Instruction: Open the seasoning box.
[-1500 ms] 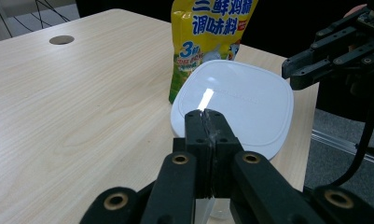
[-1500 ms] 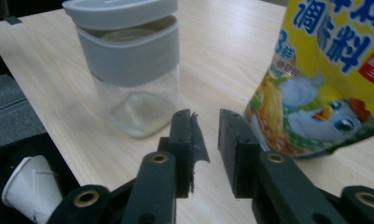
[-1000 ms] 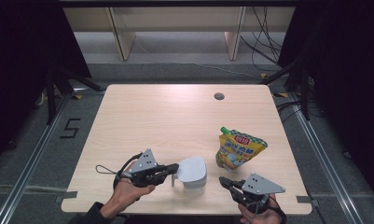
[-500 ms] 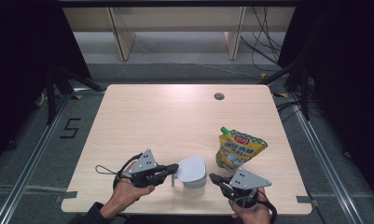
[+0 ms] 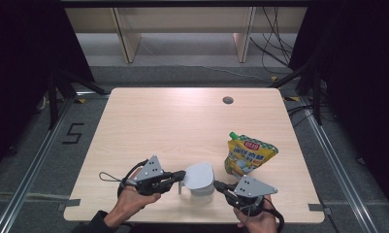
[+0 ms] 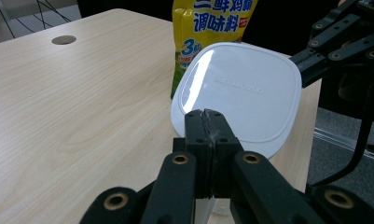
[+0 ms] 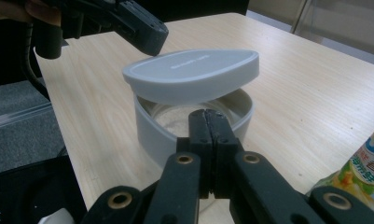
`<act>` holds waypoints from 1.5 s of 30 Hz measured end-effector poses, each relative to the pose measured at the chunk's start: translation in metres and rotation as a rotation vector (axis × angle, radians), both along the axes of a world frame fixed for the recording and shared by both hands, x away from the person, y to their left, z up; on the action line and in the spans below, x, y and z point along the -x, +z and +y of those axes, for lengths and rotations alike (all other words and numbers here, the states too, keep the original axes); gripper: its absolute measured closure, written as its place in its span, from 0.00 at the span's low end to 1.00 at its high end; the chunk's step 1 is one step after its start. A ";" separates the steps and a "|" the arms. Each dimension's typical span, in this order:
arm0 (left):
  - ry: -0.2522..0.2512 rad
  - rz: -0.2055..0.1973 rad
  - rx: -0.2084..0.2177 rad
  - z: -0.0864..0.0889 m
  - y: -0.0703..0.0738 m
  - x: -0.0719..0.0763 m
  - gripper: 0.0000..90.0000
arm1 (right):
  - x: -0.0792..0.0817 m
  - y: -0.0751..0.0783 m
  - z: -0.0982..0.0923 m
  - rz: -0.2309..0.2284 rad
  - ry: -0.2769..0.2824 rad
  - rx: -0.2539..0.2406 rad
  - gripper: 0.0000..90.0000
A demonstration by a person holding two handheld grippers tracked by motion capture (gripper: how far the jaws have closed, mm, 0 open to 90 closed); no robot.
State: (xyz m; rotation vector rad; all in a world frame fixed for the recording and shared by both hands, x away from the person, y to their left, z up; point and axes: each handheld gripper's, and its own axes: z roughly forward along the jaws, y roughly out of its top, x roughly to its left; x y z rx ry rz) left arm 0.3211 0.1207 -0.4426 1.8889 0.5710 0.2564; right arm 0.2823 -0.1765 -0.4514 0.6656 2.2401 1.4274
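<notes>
Pale grey plastic tub (image 5: 201,187) with a matching rounded lid (image 5: 199,174) sits near the front edge of a light wood table (image 5: 172,121), between 2 hand-held grippers. Lid is tipped up on the left gripper's side, so the right gripper view looks under it into the tub, where a pale, grainy filling shows (can't tell what it is). Left gripper (image 5: 178,175) comes in from the left w/ jaws pressed together and nothing visibly clamped; its tips sit right at the lid's edge, but whether they actually touch or prop the lid is hard to judge. Right gripper (image 5: 218,185) comes in from the right, jaws also fully closed and empty, tips close to the tub's wall, contact unclear. Yellow-and-green seasoning pouch (image 5: 249,155) w/ a green cap lies just behind and to the right of the tub, printed w/ Chinese text, cut off by the frame in both gripper views. Handling guess: tub and lid look light, stiff and smooth, so likely slippery under hard jaws; lid's thin rim looks like the best place to pinch, and the tub wall wants steadying or it may slide or tip and spill. Pouch looks soft and crinkly, best taken near the top by the cap. Hidden: the tub's base behind the jaws, any hinge or latch on the lid, and most of both hands at the bottom edge of the high view.
</notes>
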 end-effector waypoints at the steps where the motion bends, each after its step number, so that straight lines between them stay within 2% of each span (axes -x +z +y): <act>1: 0.002 0.000 -0.001 0.000 0.000 0.000 0.98 | 0.001 0.000 0.001 0.017 -0.012 -0.015 1.00; 6: 0.009 0.003 0.002 0.002 0.000 0.002 0.95 | 0.003 0.004 0.004 -0.008 0.002 -0.001 1.00; 7: -0.005 -0.009 -0.002 0.004 0.000 0.001 0.94 | 0.003 0.005 0.003 -0.007 0.006 0.004 1.00; 9: 0.004 -0.011 0.006 0.008 0.000 0.002 0.91 | 0.004 0.005 0.003 0.000 -0.006 -0.001 1.00; 10: 0.008 0.000 0.014 0.010 0.000 0.004 0.90 | 0.004 0.006 0.003 0.003 -0.007 -0.004 1.00; 11: -0.004 -0.004 0.006 0.013 -0.001 0.005 0.88 | 0.003 0.005 0.004 -0.021 -0.003 -0.007 1.00; 12: -0.020 0.018 0.005 0.017 -0.004 0.008 0.82 | 0.003 0.006 0.005 -0.012 0.005 -0.006 1.00; 13: -0.020 0.018 0.005 0.017 -0.004 0.008 0.78 | 0.003 0.006 0.005 -0.012 0.005 -0.006 1.00; 14: 0.000 0.022 0.000 0.021 -0.006 0.011 0.78 | 0.003 0.006 0.005 -0.014 0.001 -0.011 1.00; 15: -0.022 0.005 -0.011 0.025 -0.007 0.010 0.75 | 0.003 0.006 0.006 -0.012 0.014 -0.011 1.00; 16: -0.002 0.030 0.001 0.027 -0.010 0.013 0.73 | 0.002 0.007 0.005 -0.036 0.007 0.009 1.00; 17: -0.006 0.035 -0.004 0.032 -0.012 0.016 0.68 | 0.003 0.008 0.006 -0.010 0.001 -0.012 1.00; 18: -0.006 0.035 -0.004 0.032 -0.012 0.016 0.66 | 0.003 0.008 0.006 -0.010 0.001 -0.012 1.00; 20: -0.019 0.039 -0.023 0.036 -0.015 0.021 0.63 | 0.004 0.009 0.007 -0.018 0.004 -0.020 1.00; 21: -0.029 0.028 -0.061 0.039 -0.018 0.025 0.56 | 0.004 0.012 0.008 -0.028 0.002 -0.014 1.00; 22: -0.029 0.028 -0.061 0.039 -0.018 0.025 0.53 | 0.004 0.012 0.008 -0.028 0.002 -0.014 1.00; 23: -0.021 0.035 -0.067 0.039 -0.020 0.026 0.48 | 0.003 0.013 0.010 -0.028 0.002 -0.025 1.00; 24: -0.015 0.040 -0.080 0.040 -0.023 0.027 0.48 | 0.003 0.013 0.010 -0.028 0.002 -0.025 1.00; 25: -0.022 0.048 -0.128 0.041 -0.029 0.028 0.40 | 0.003 0.013 0.013 -0.013 0.001 -0.026 1.00; 26: -0.022 0.048 -0.128 0.041 -0.029 0.028 0.37 | 0.003 0.013 0.013 -0.013 0.001 -0.026 1.00; 29: -0.020 0.071 -0.178 0.045 -0.039 0.032 0.33 | 0.001 0.014 0.017 -0.032 0.019 -0.019 1.00; 31: -0.017 0.080 -0.180 0.048 -0.040 0.032 0.31 | 0.001 0.014 0.019 -0.037 0.024 -0.030 1.00; 32: -0.017 0.080 -0.180 0.048 -0.040 0.032 0.30 | 0.002 0.015 0.019 -0.037 0.008 -0.030 1.00; 34: -0.001 0.078 -0.161 0.052 -0.042 0.033 0.29 | 0.002 0.016 0.021 -0.039 0.030 -0.031 1.00; 36: -0.007 0.072 -0.172 0.055 -0.043 0.034 0.26 | 0.003 0.018 0.021 -0.050 0.025 -0.022 1.00; 37: -0.002 0.074 -0.170 0.056 -0.043 0.035 0.25 | 0.003 0.019 0.023 -0.053 0.023 -0.037 1.00; 39: -0.012 0.070 -0.168 0.057 -0.044 0.036 0.23 | 0.004 0.020 0.023 -0.052 0.022 -0.027 1.00; 40: -0.014 0.068 -0.167 0.056 -0.045 0.036 0.22 | 0.004 0.021 0.025 -0.062 0.026 -0.039 1.00; 43: -0.016 0.062 -0.176 0.055 -0.046 0.037 0.18 | 0.004 0.022 0.028 -0.065 0.042 -0.026 1.00; 44: -0.010 0.059 -0.171 0.055 -0.046 0.037 0.18 | 0.005 0.022 0.030 -0.064 0.032 -0.034 1.00; 45: -0.008 0.057 -0.162 0.054 -0.046 0.037 0.17 | 0.005 0.023 0.031 -0.065 0.050 -0.018 1.00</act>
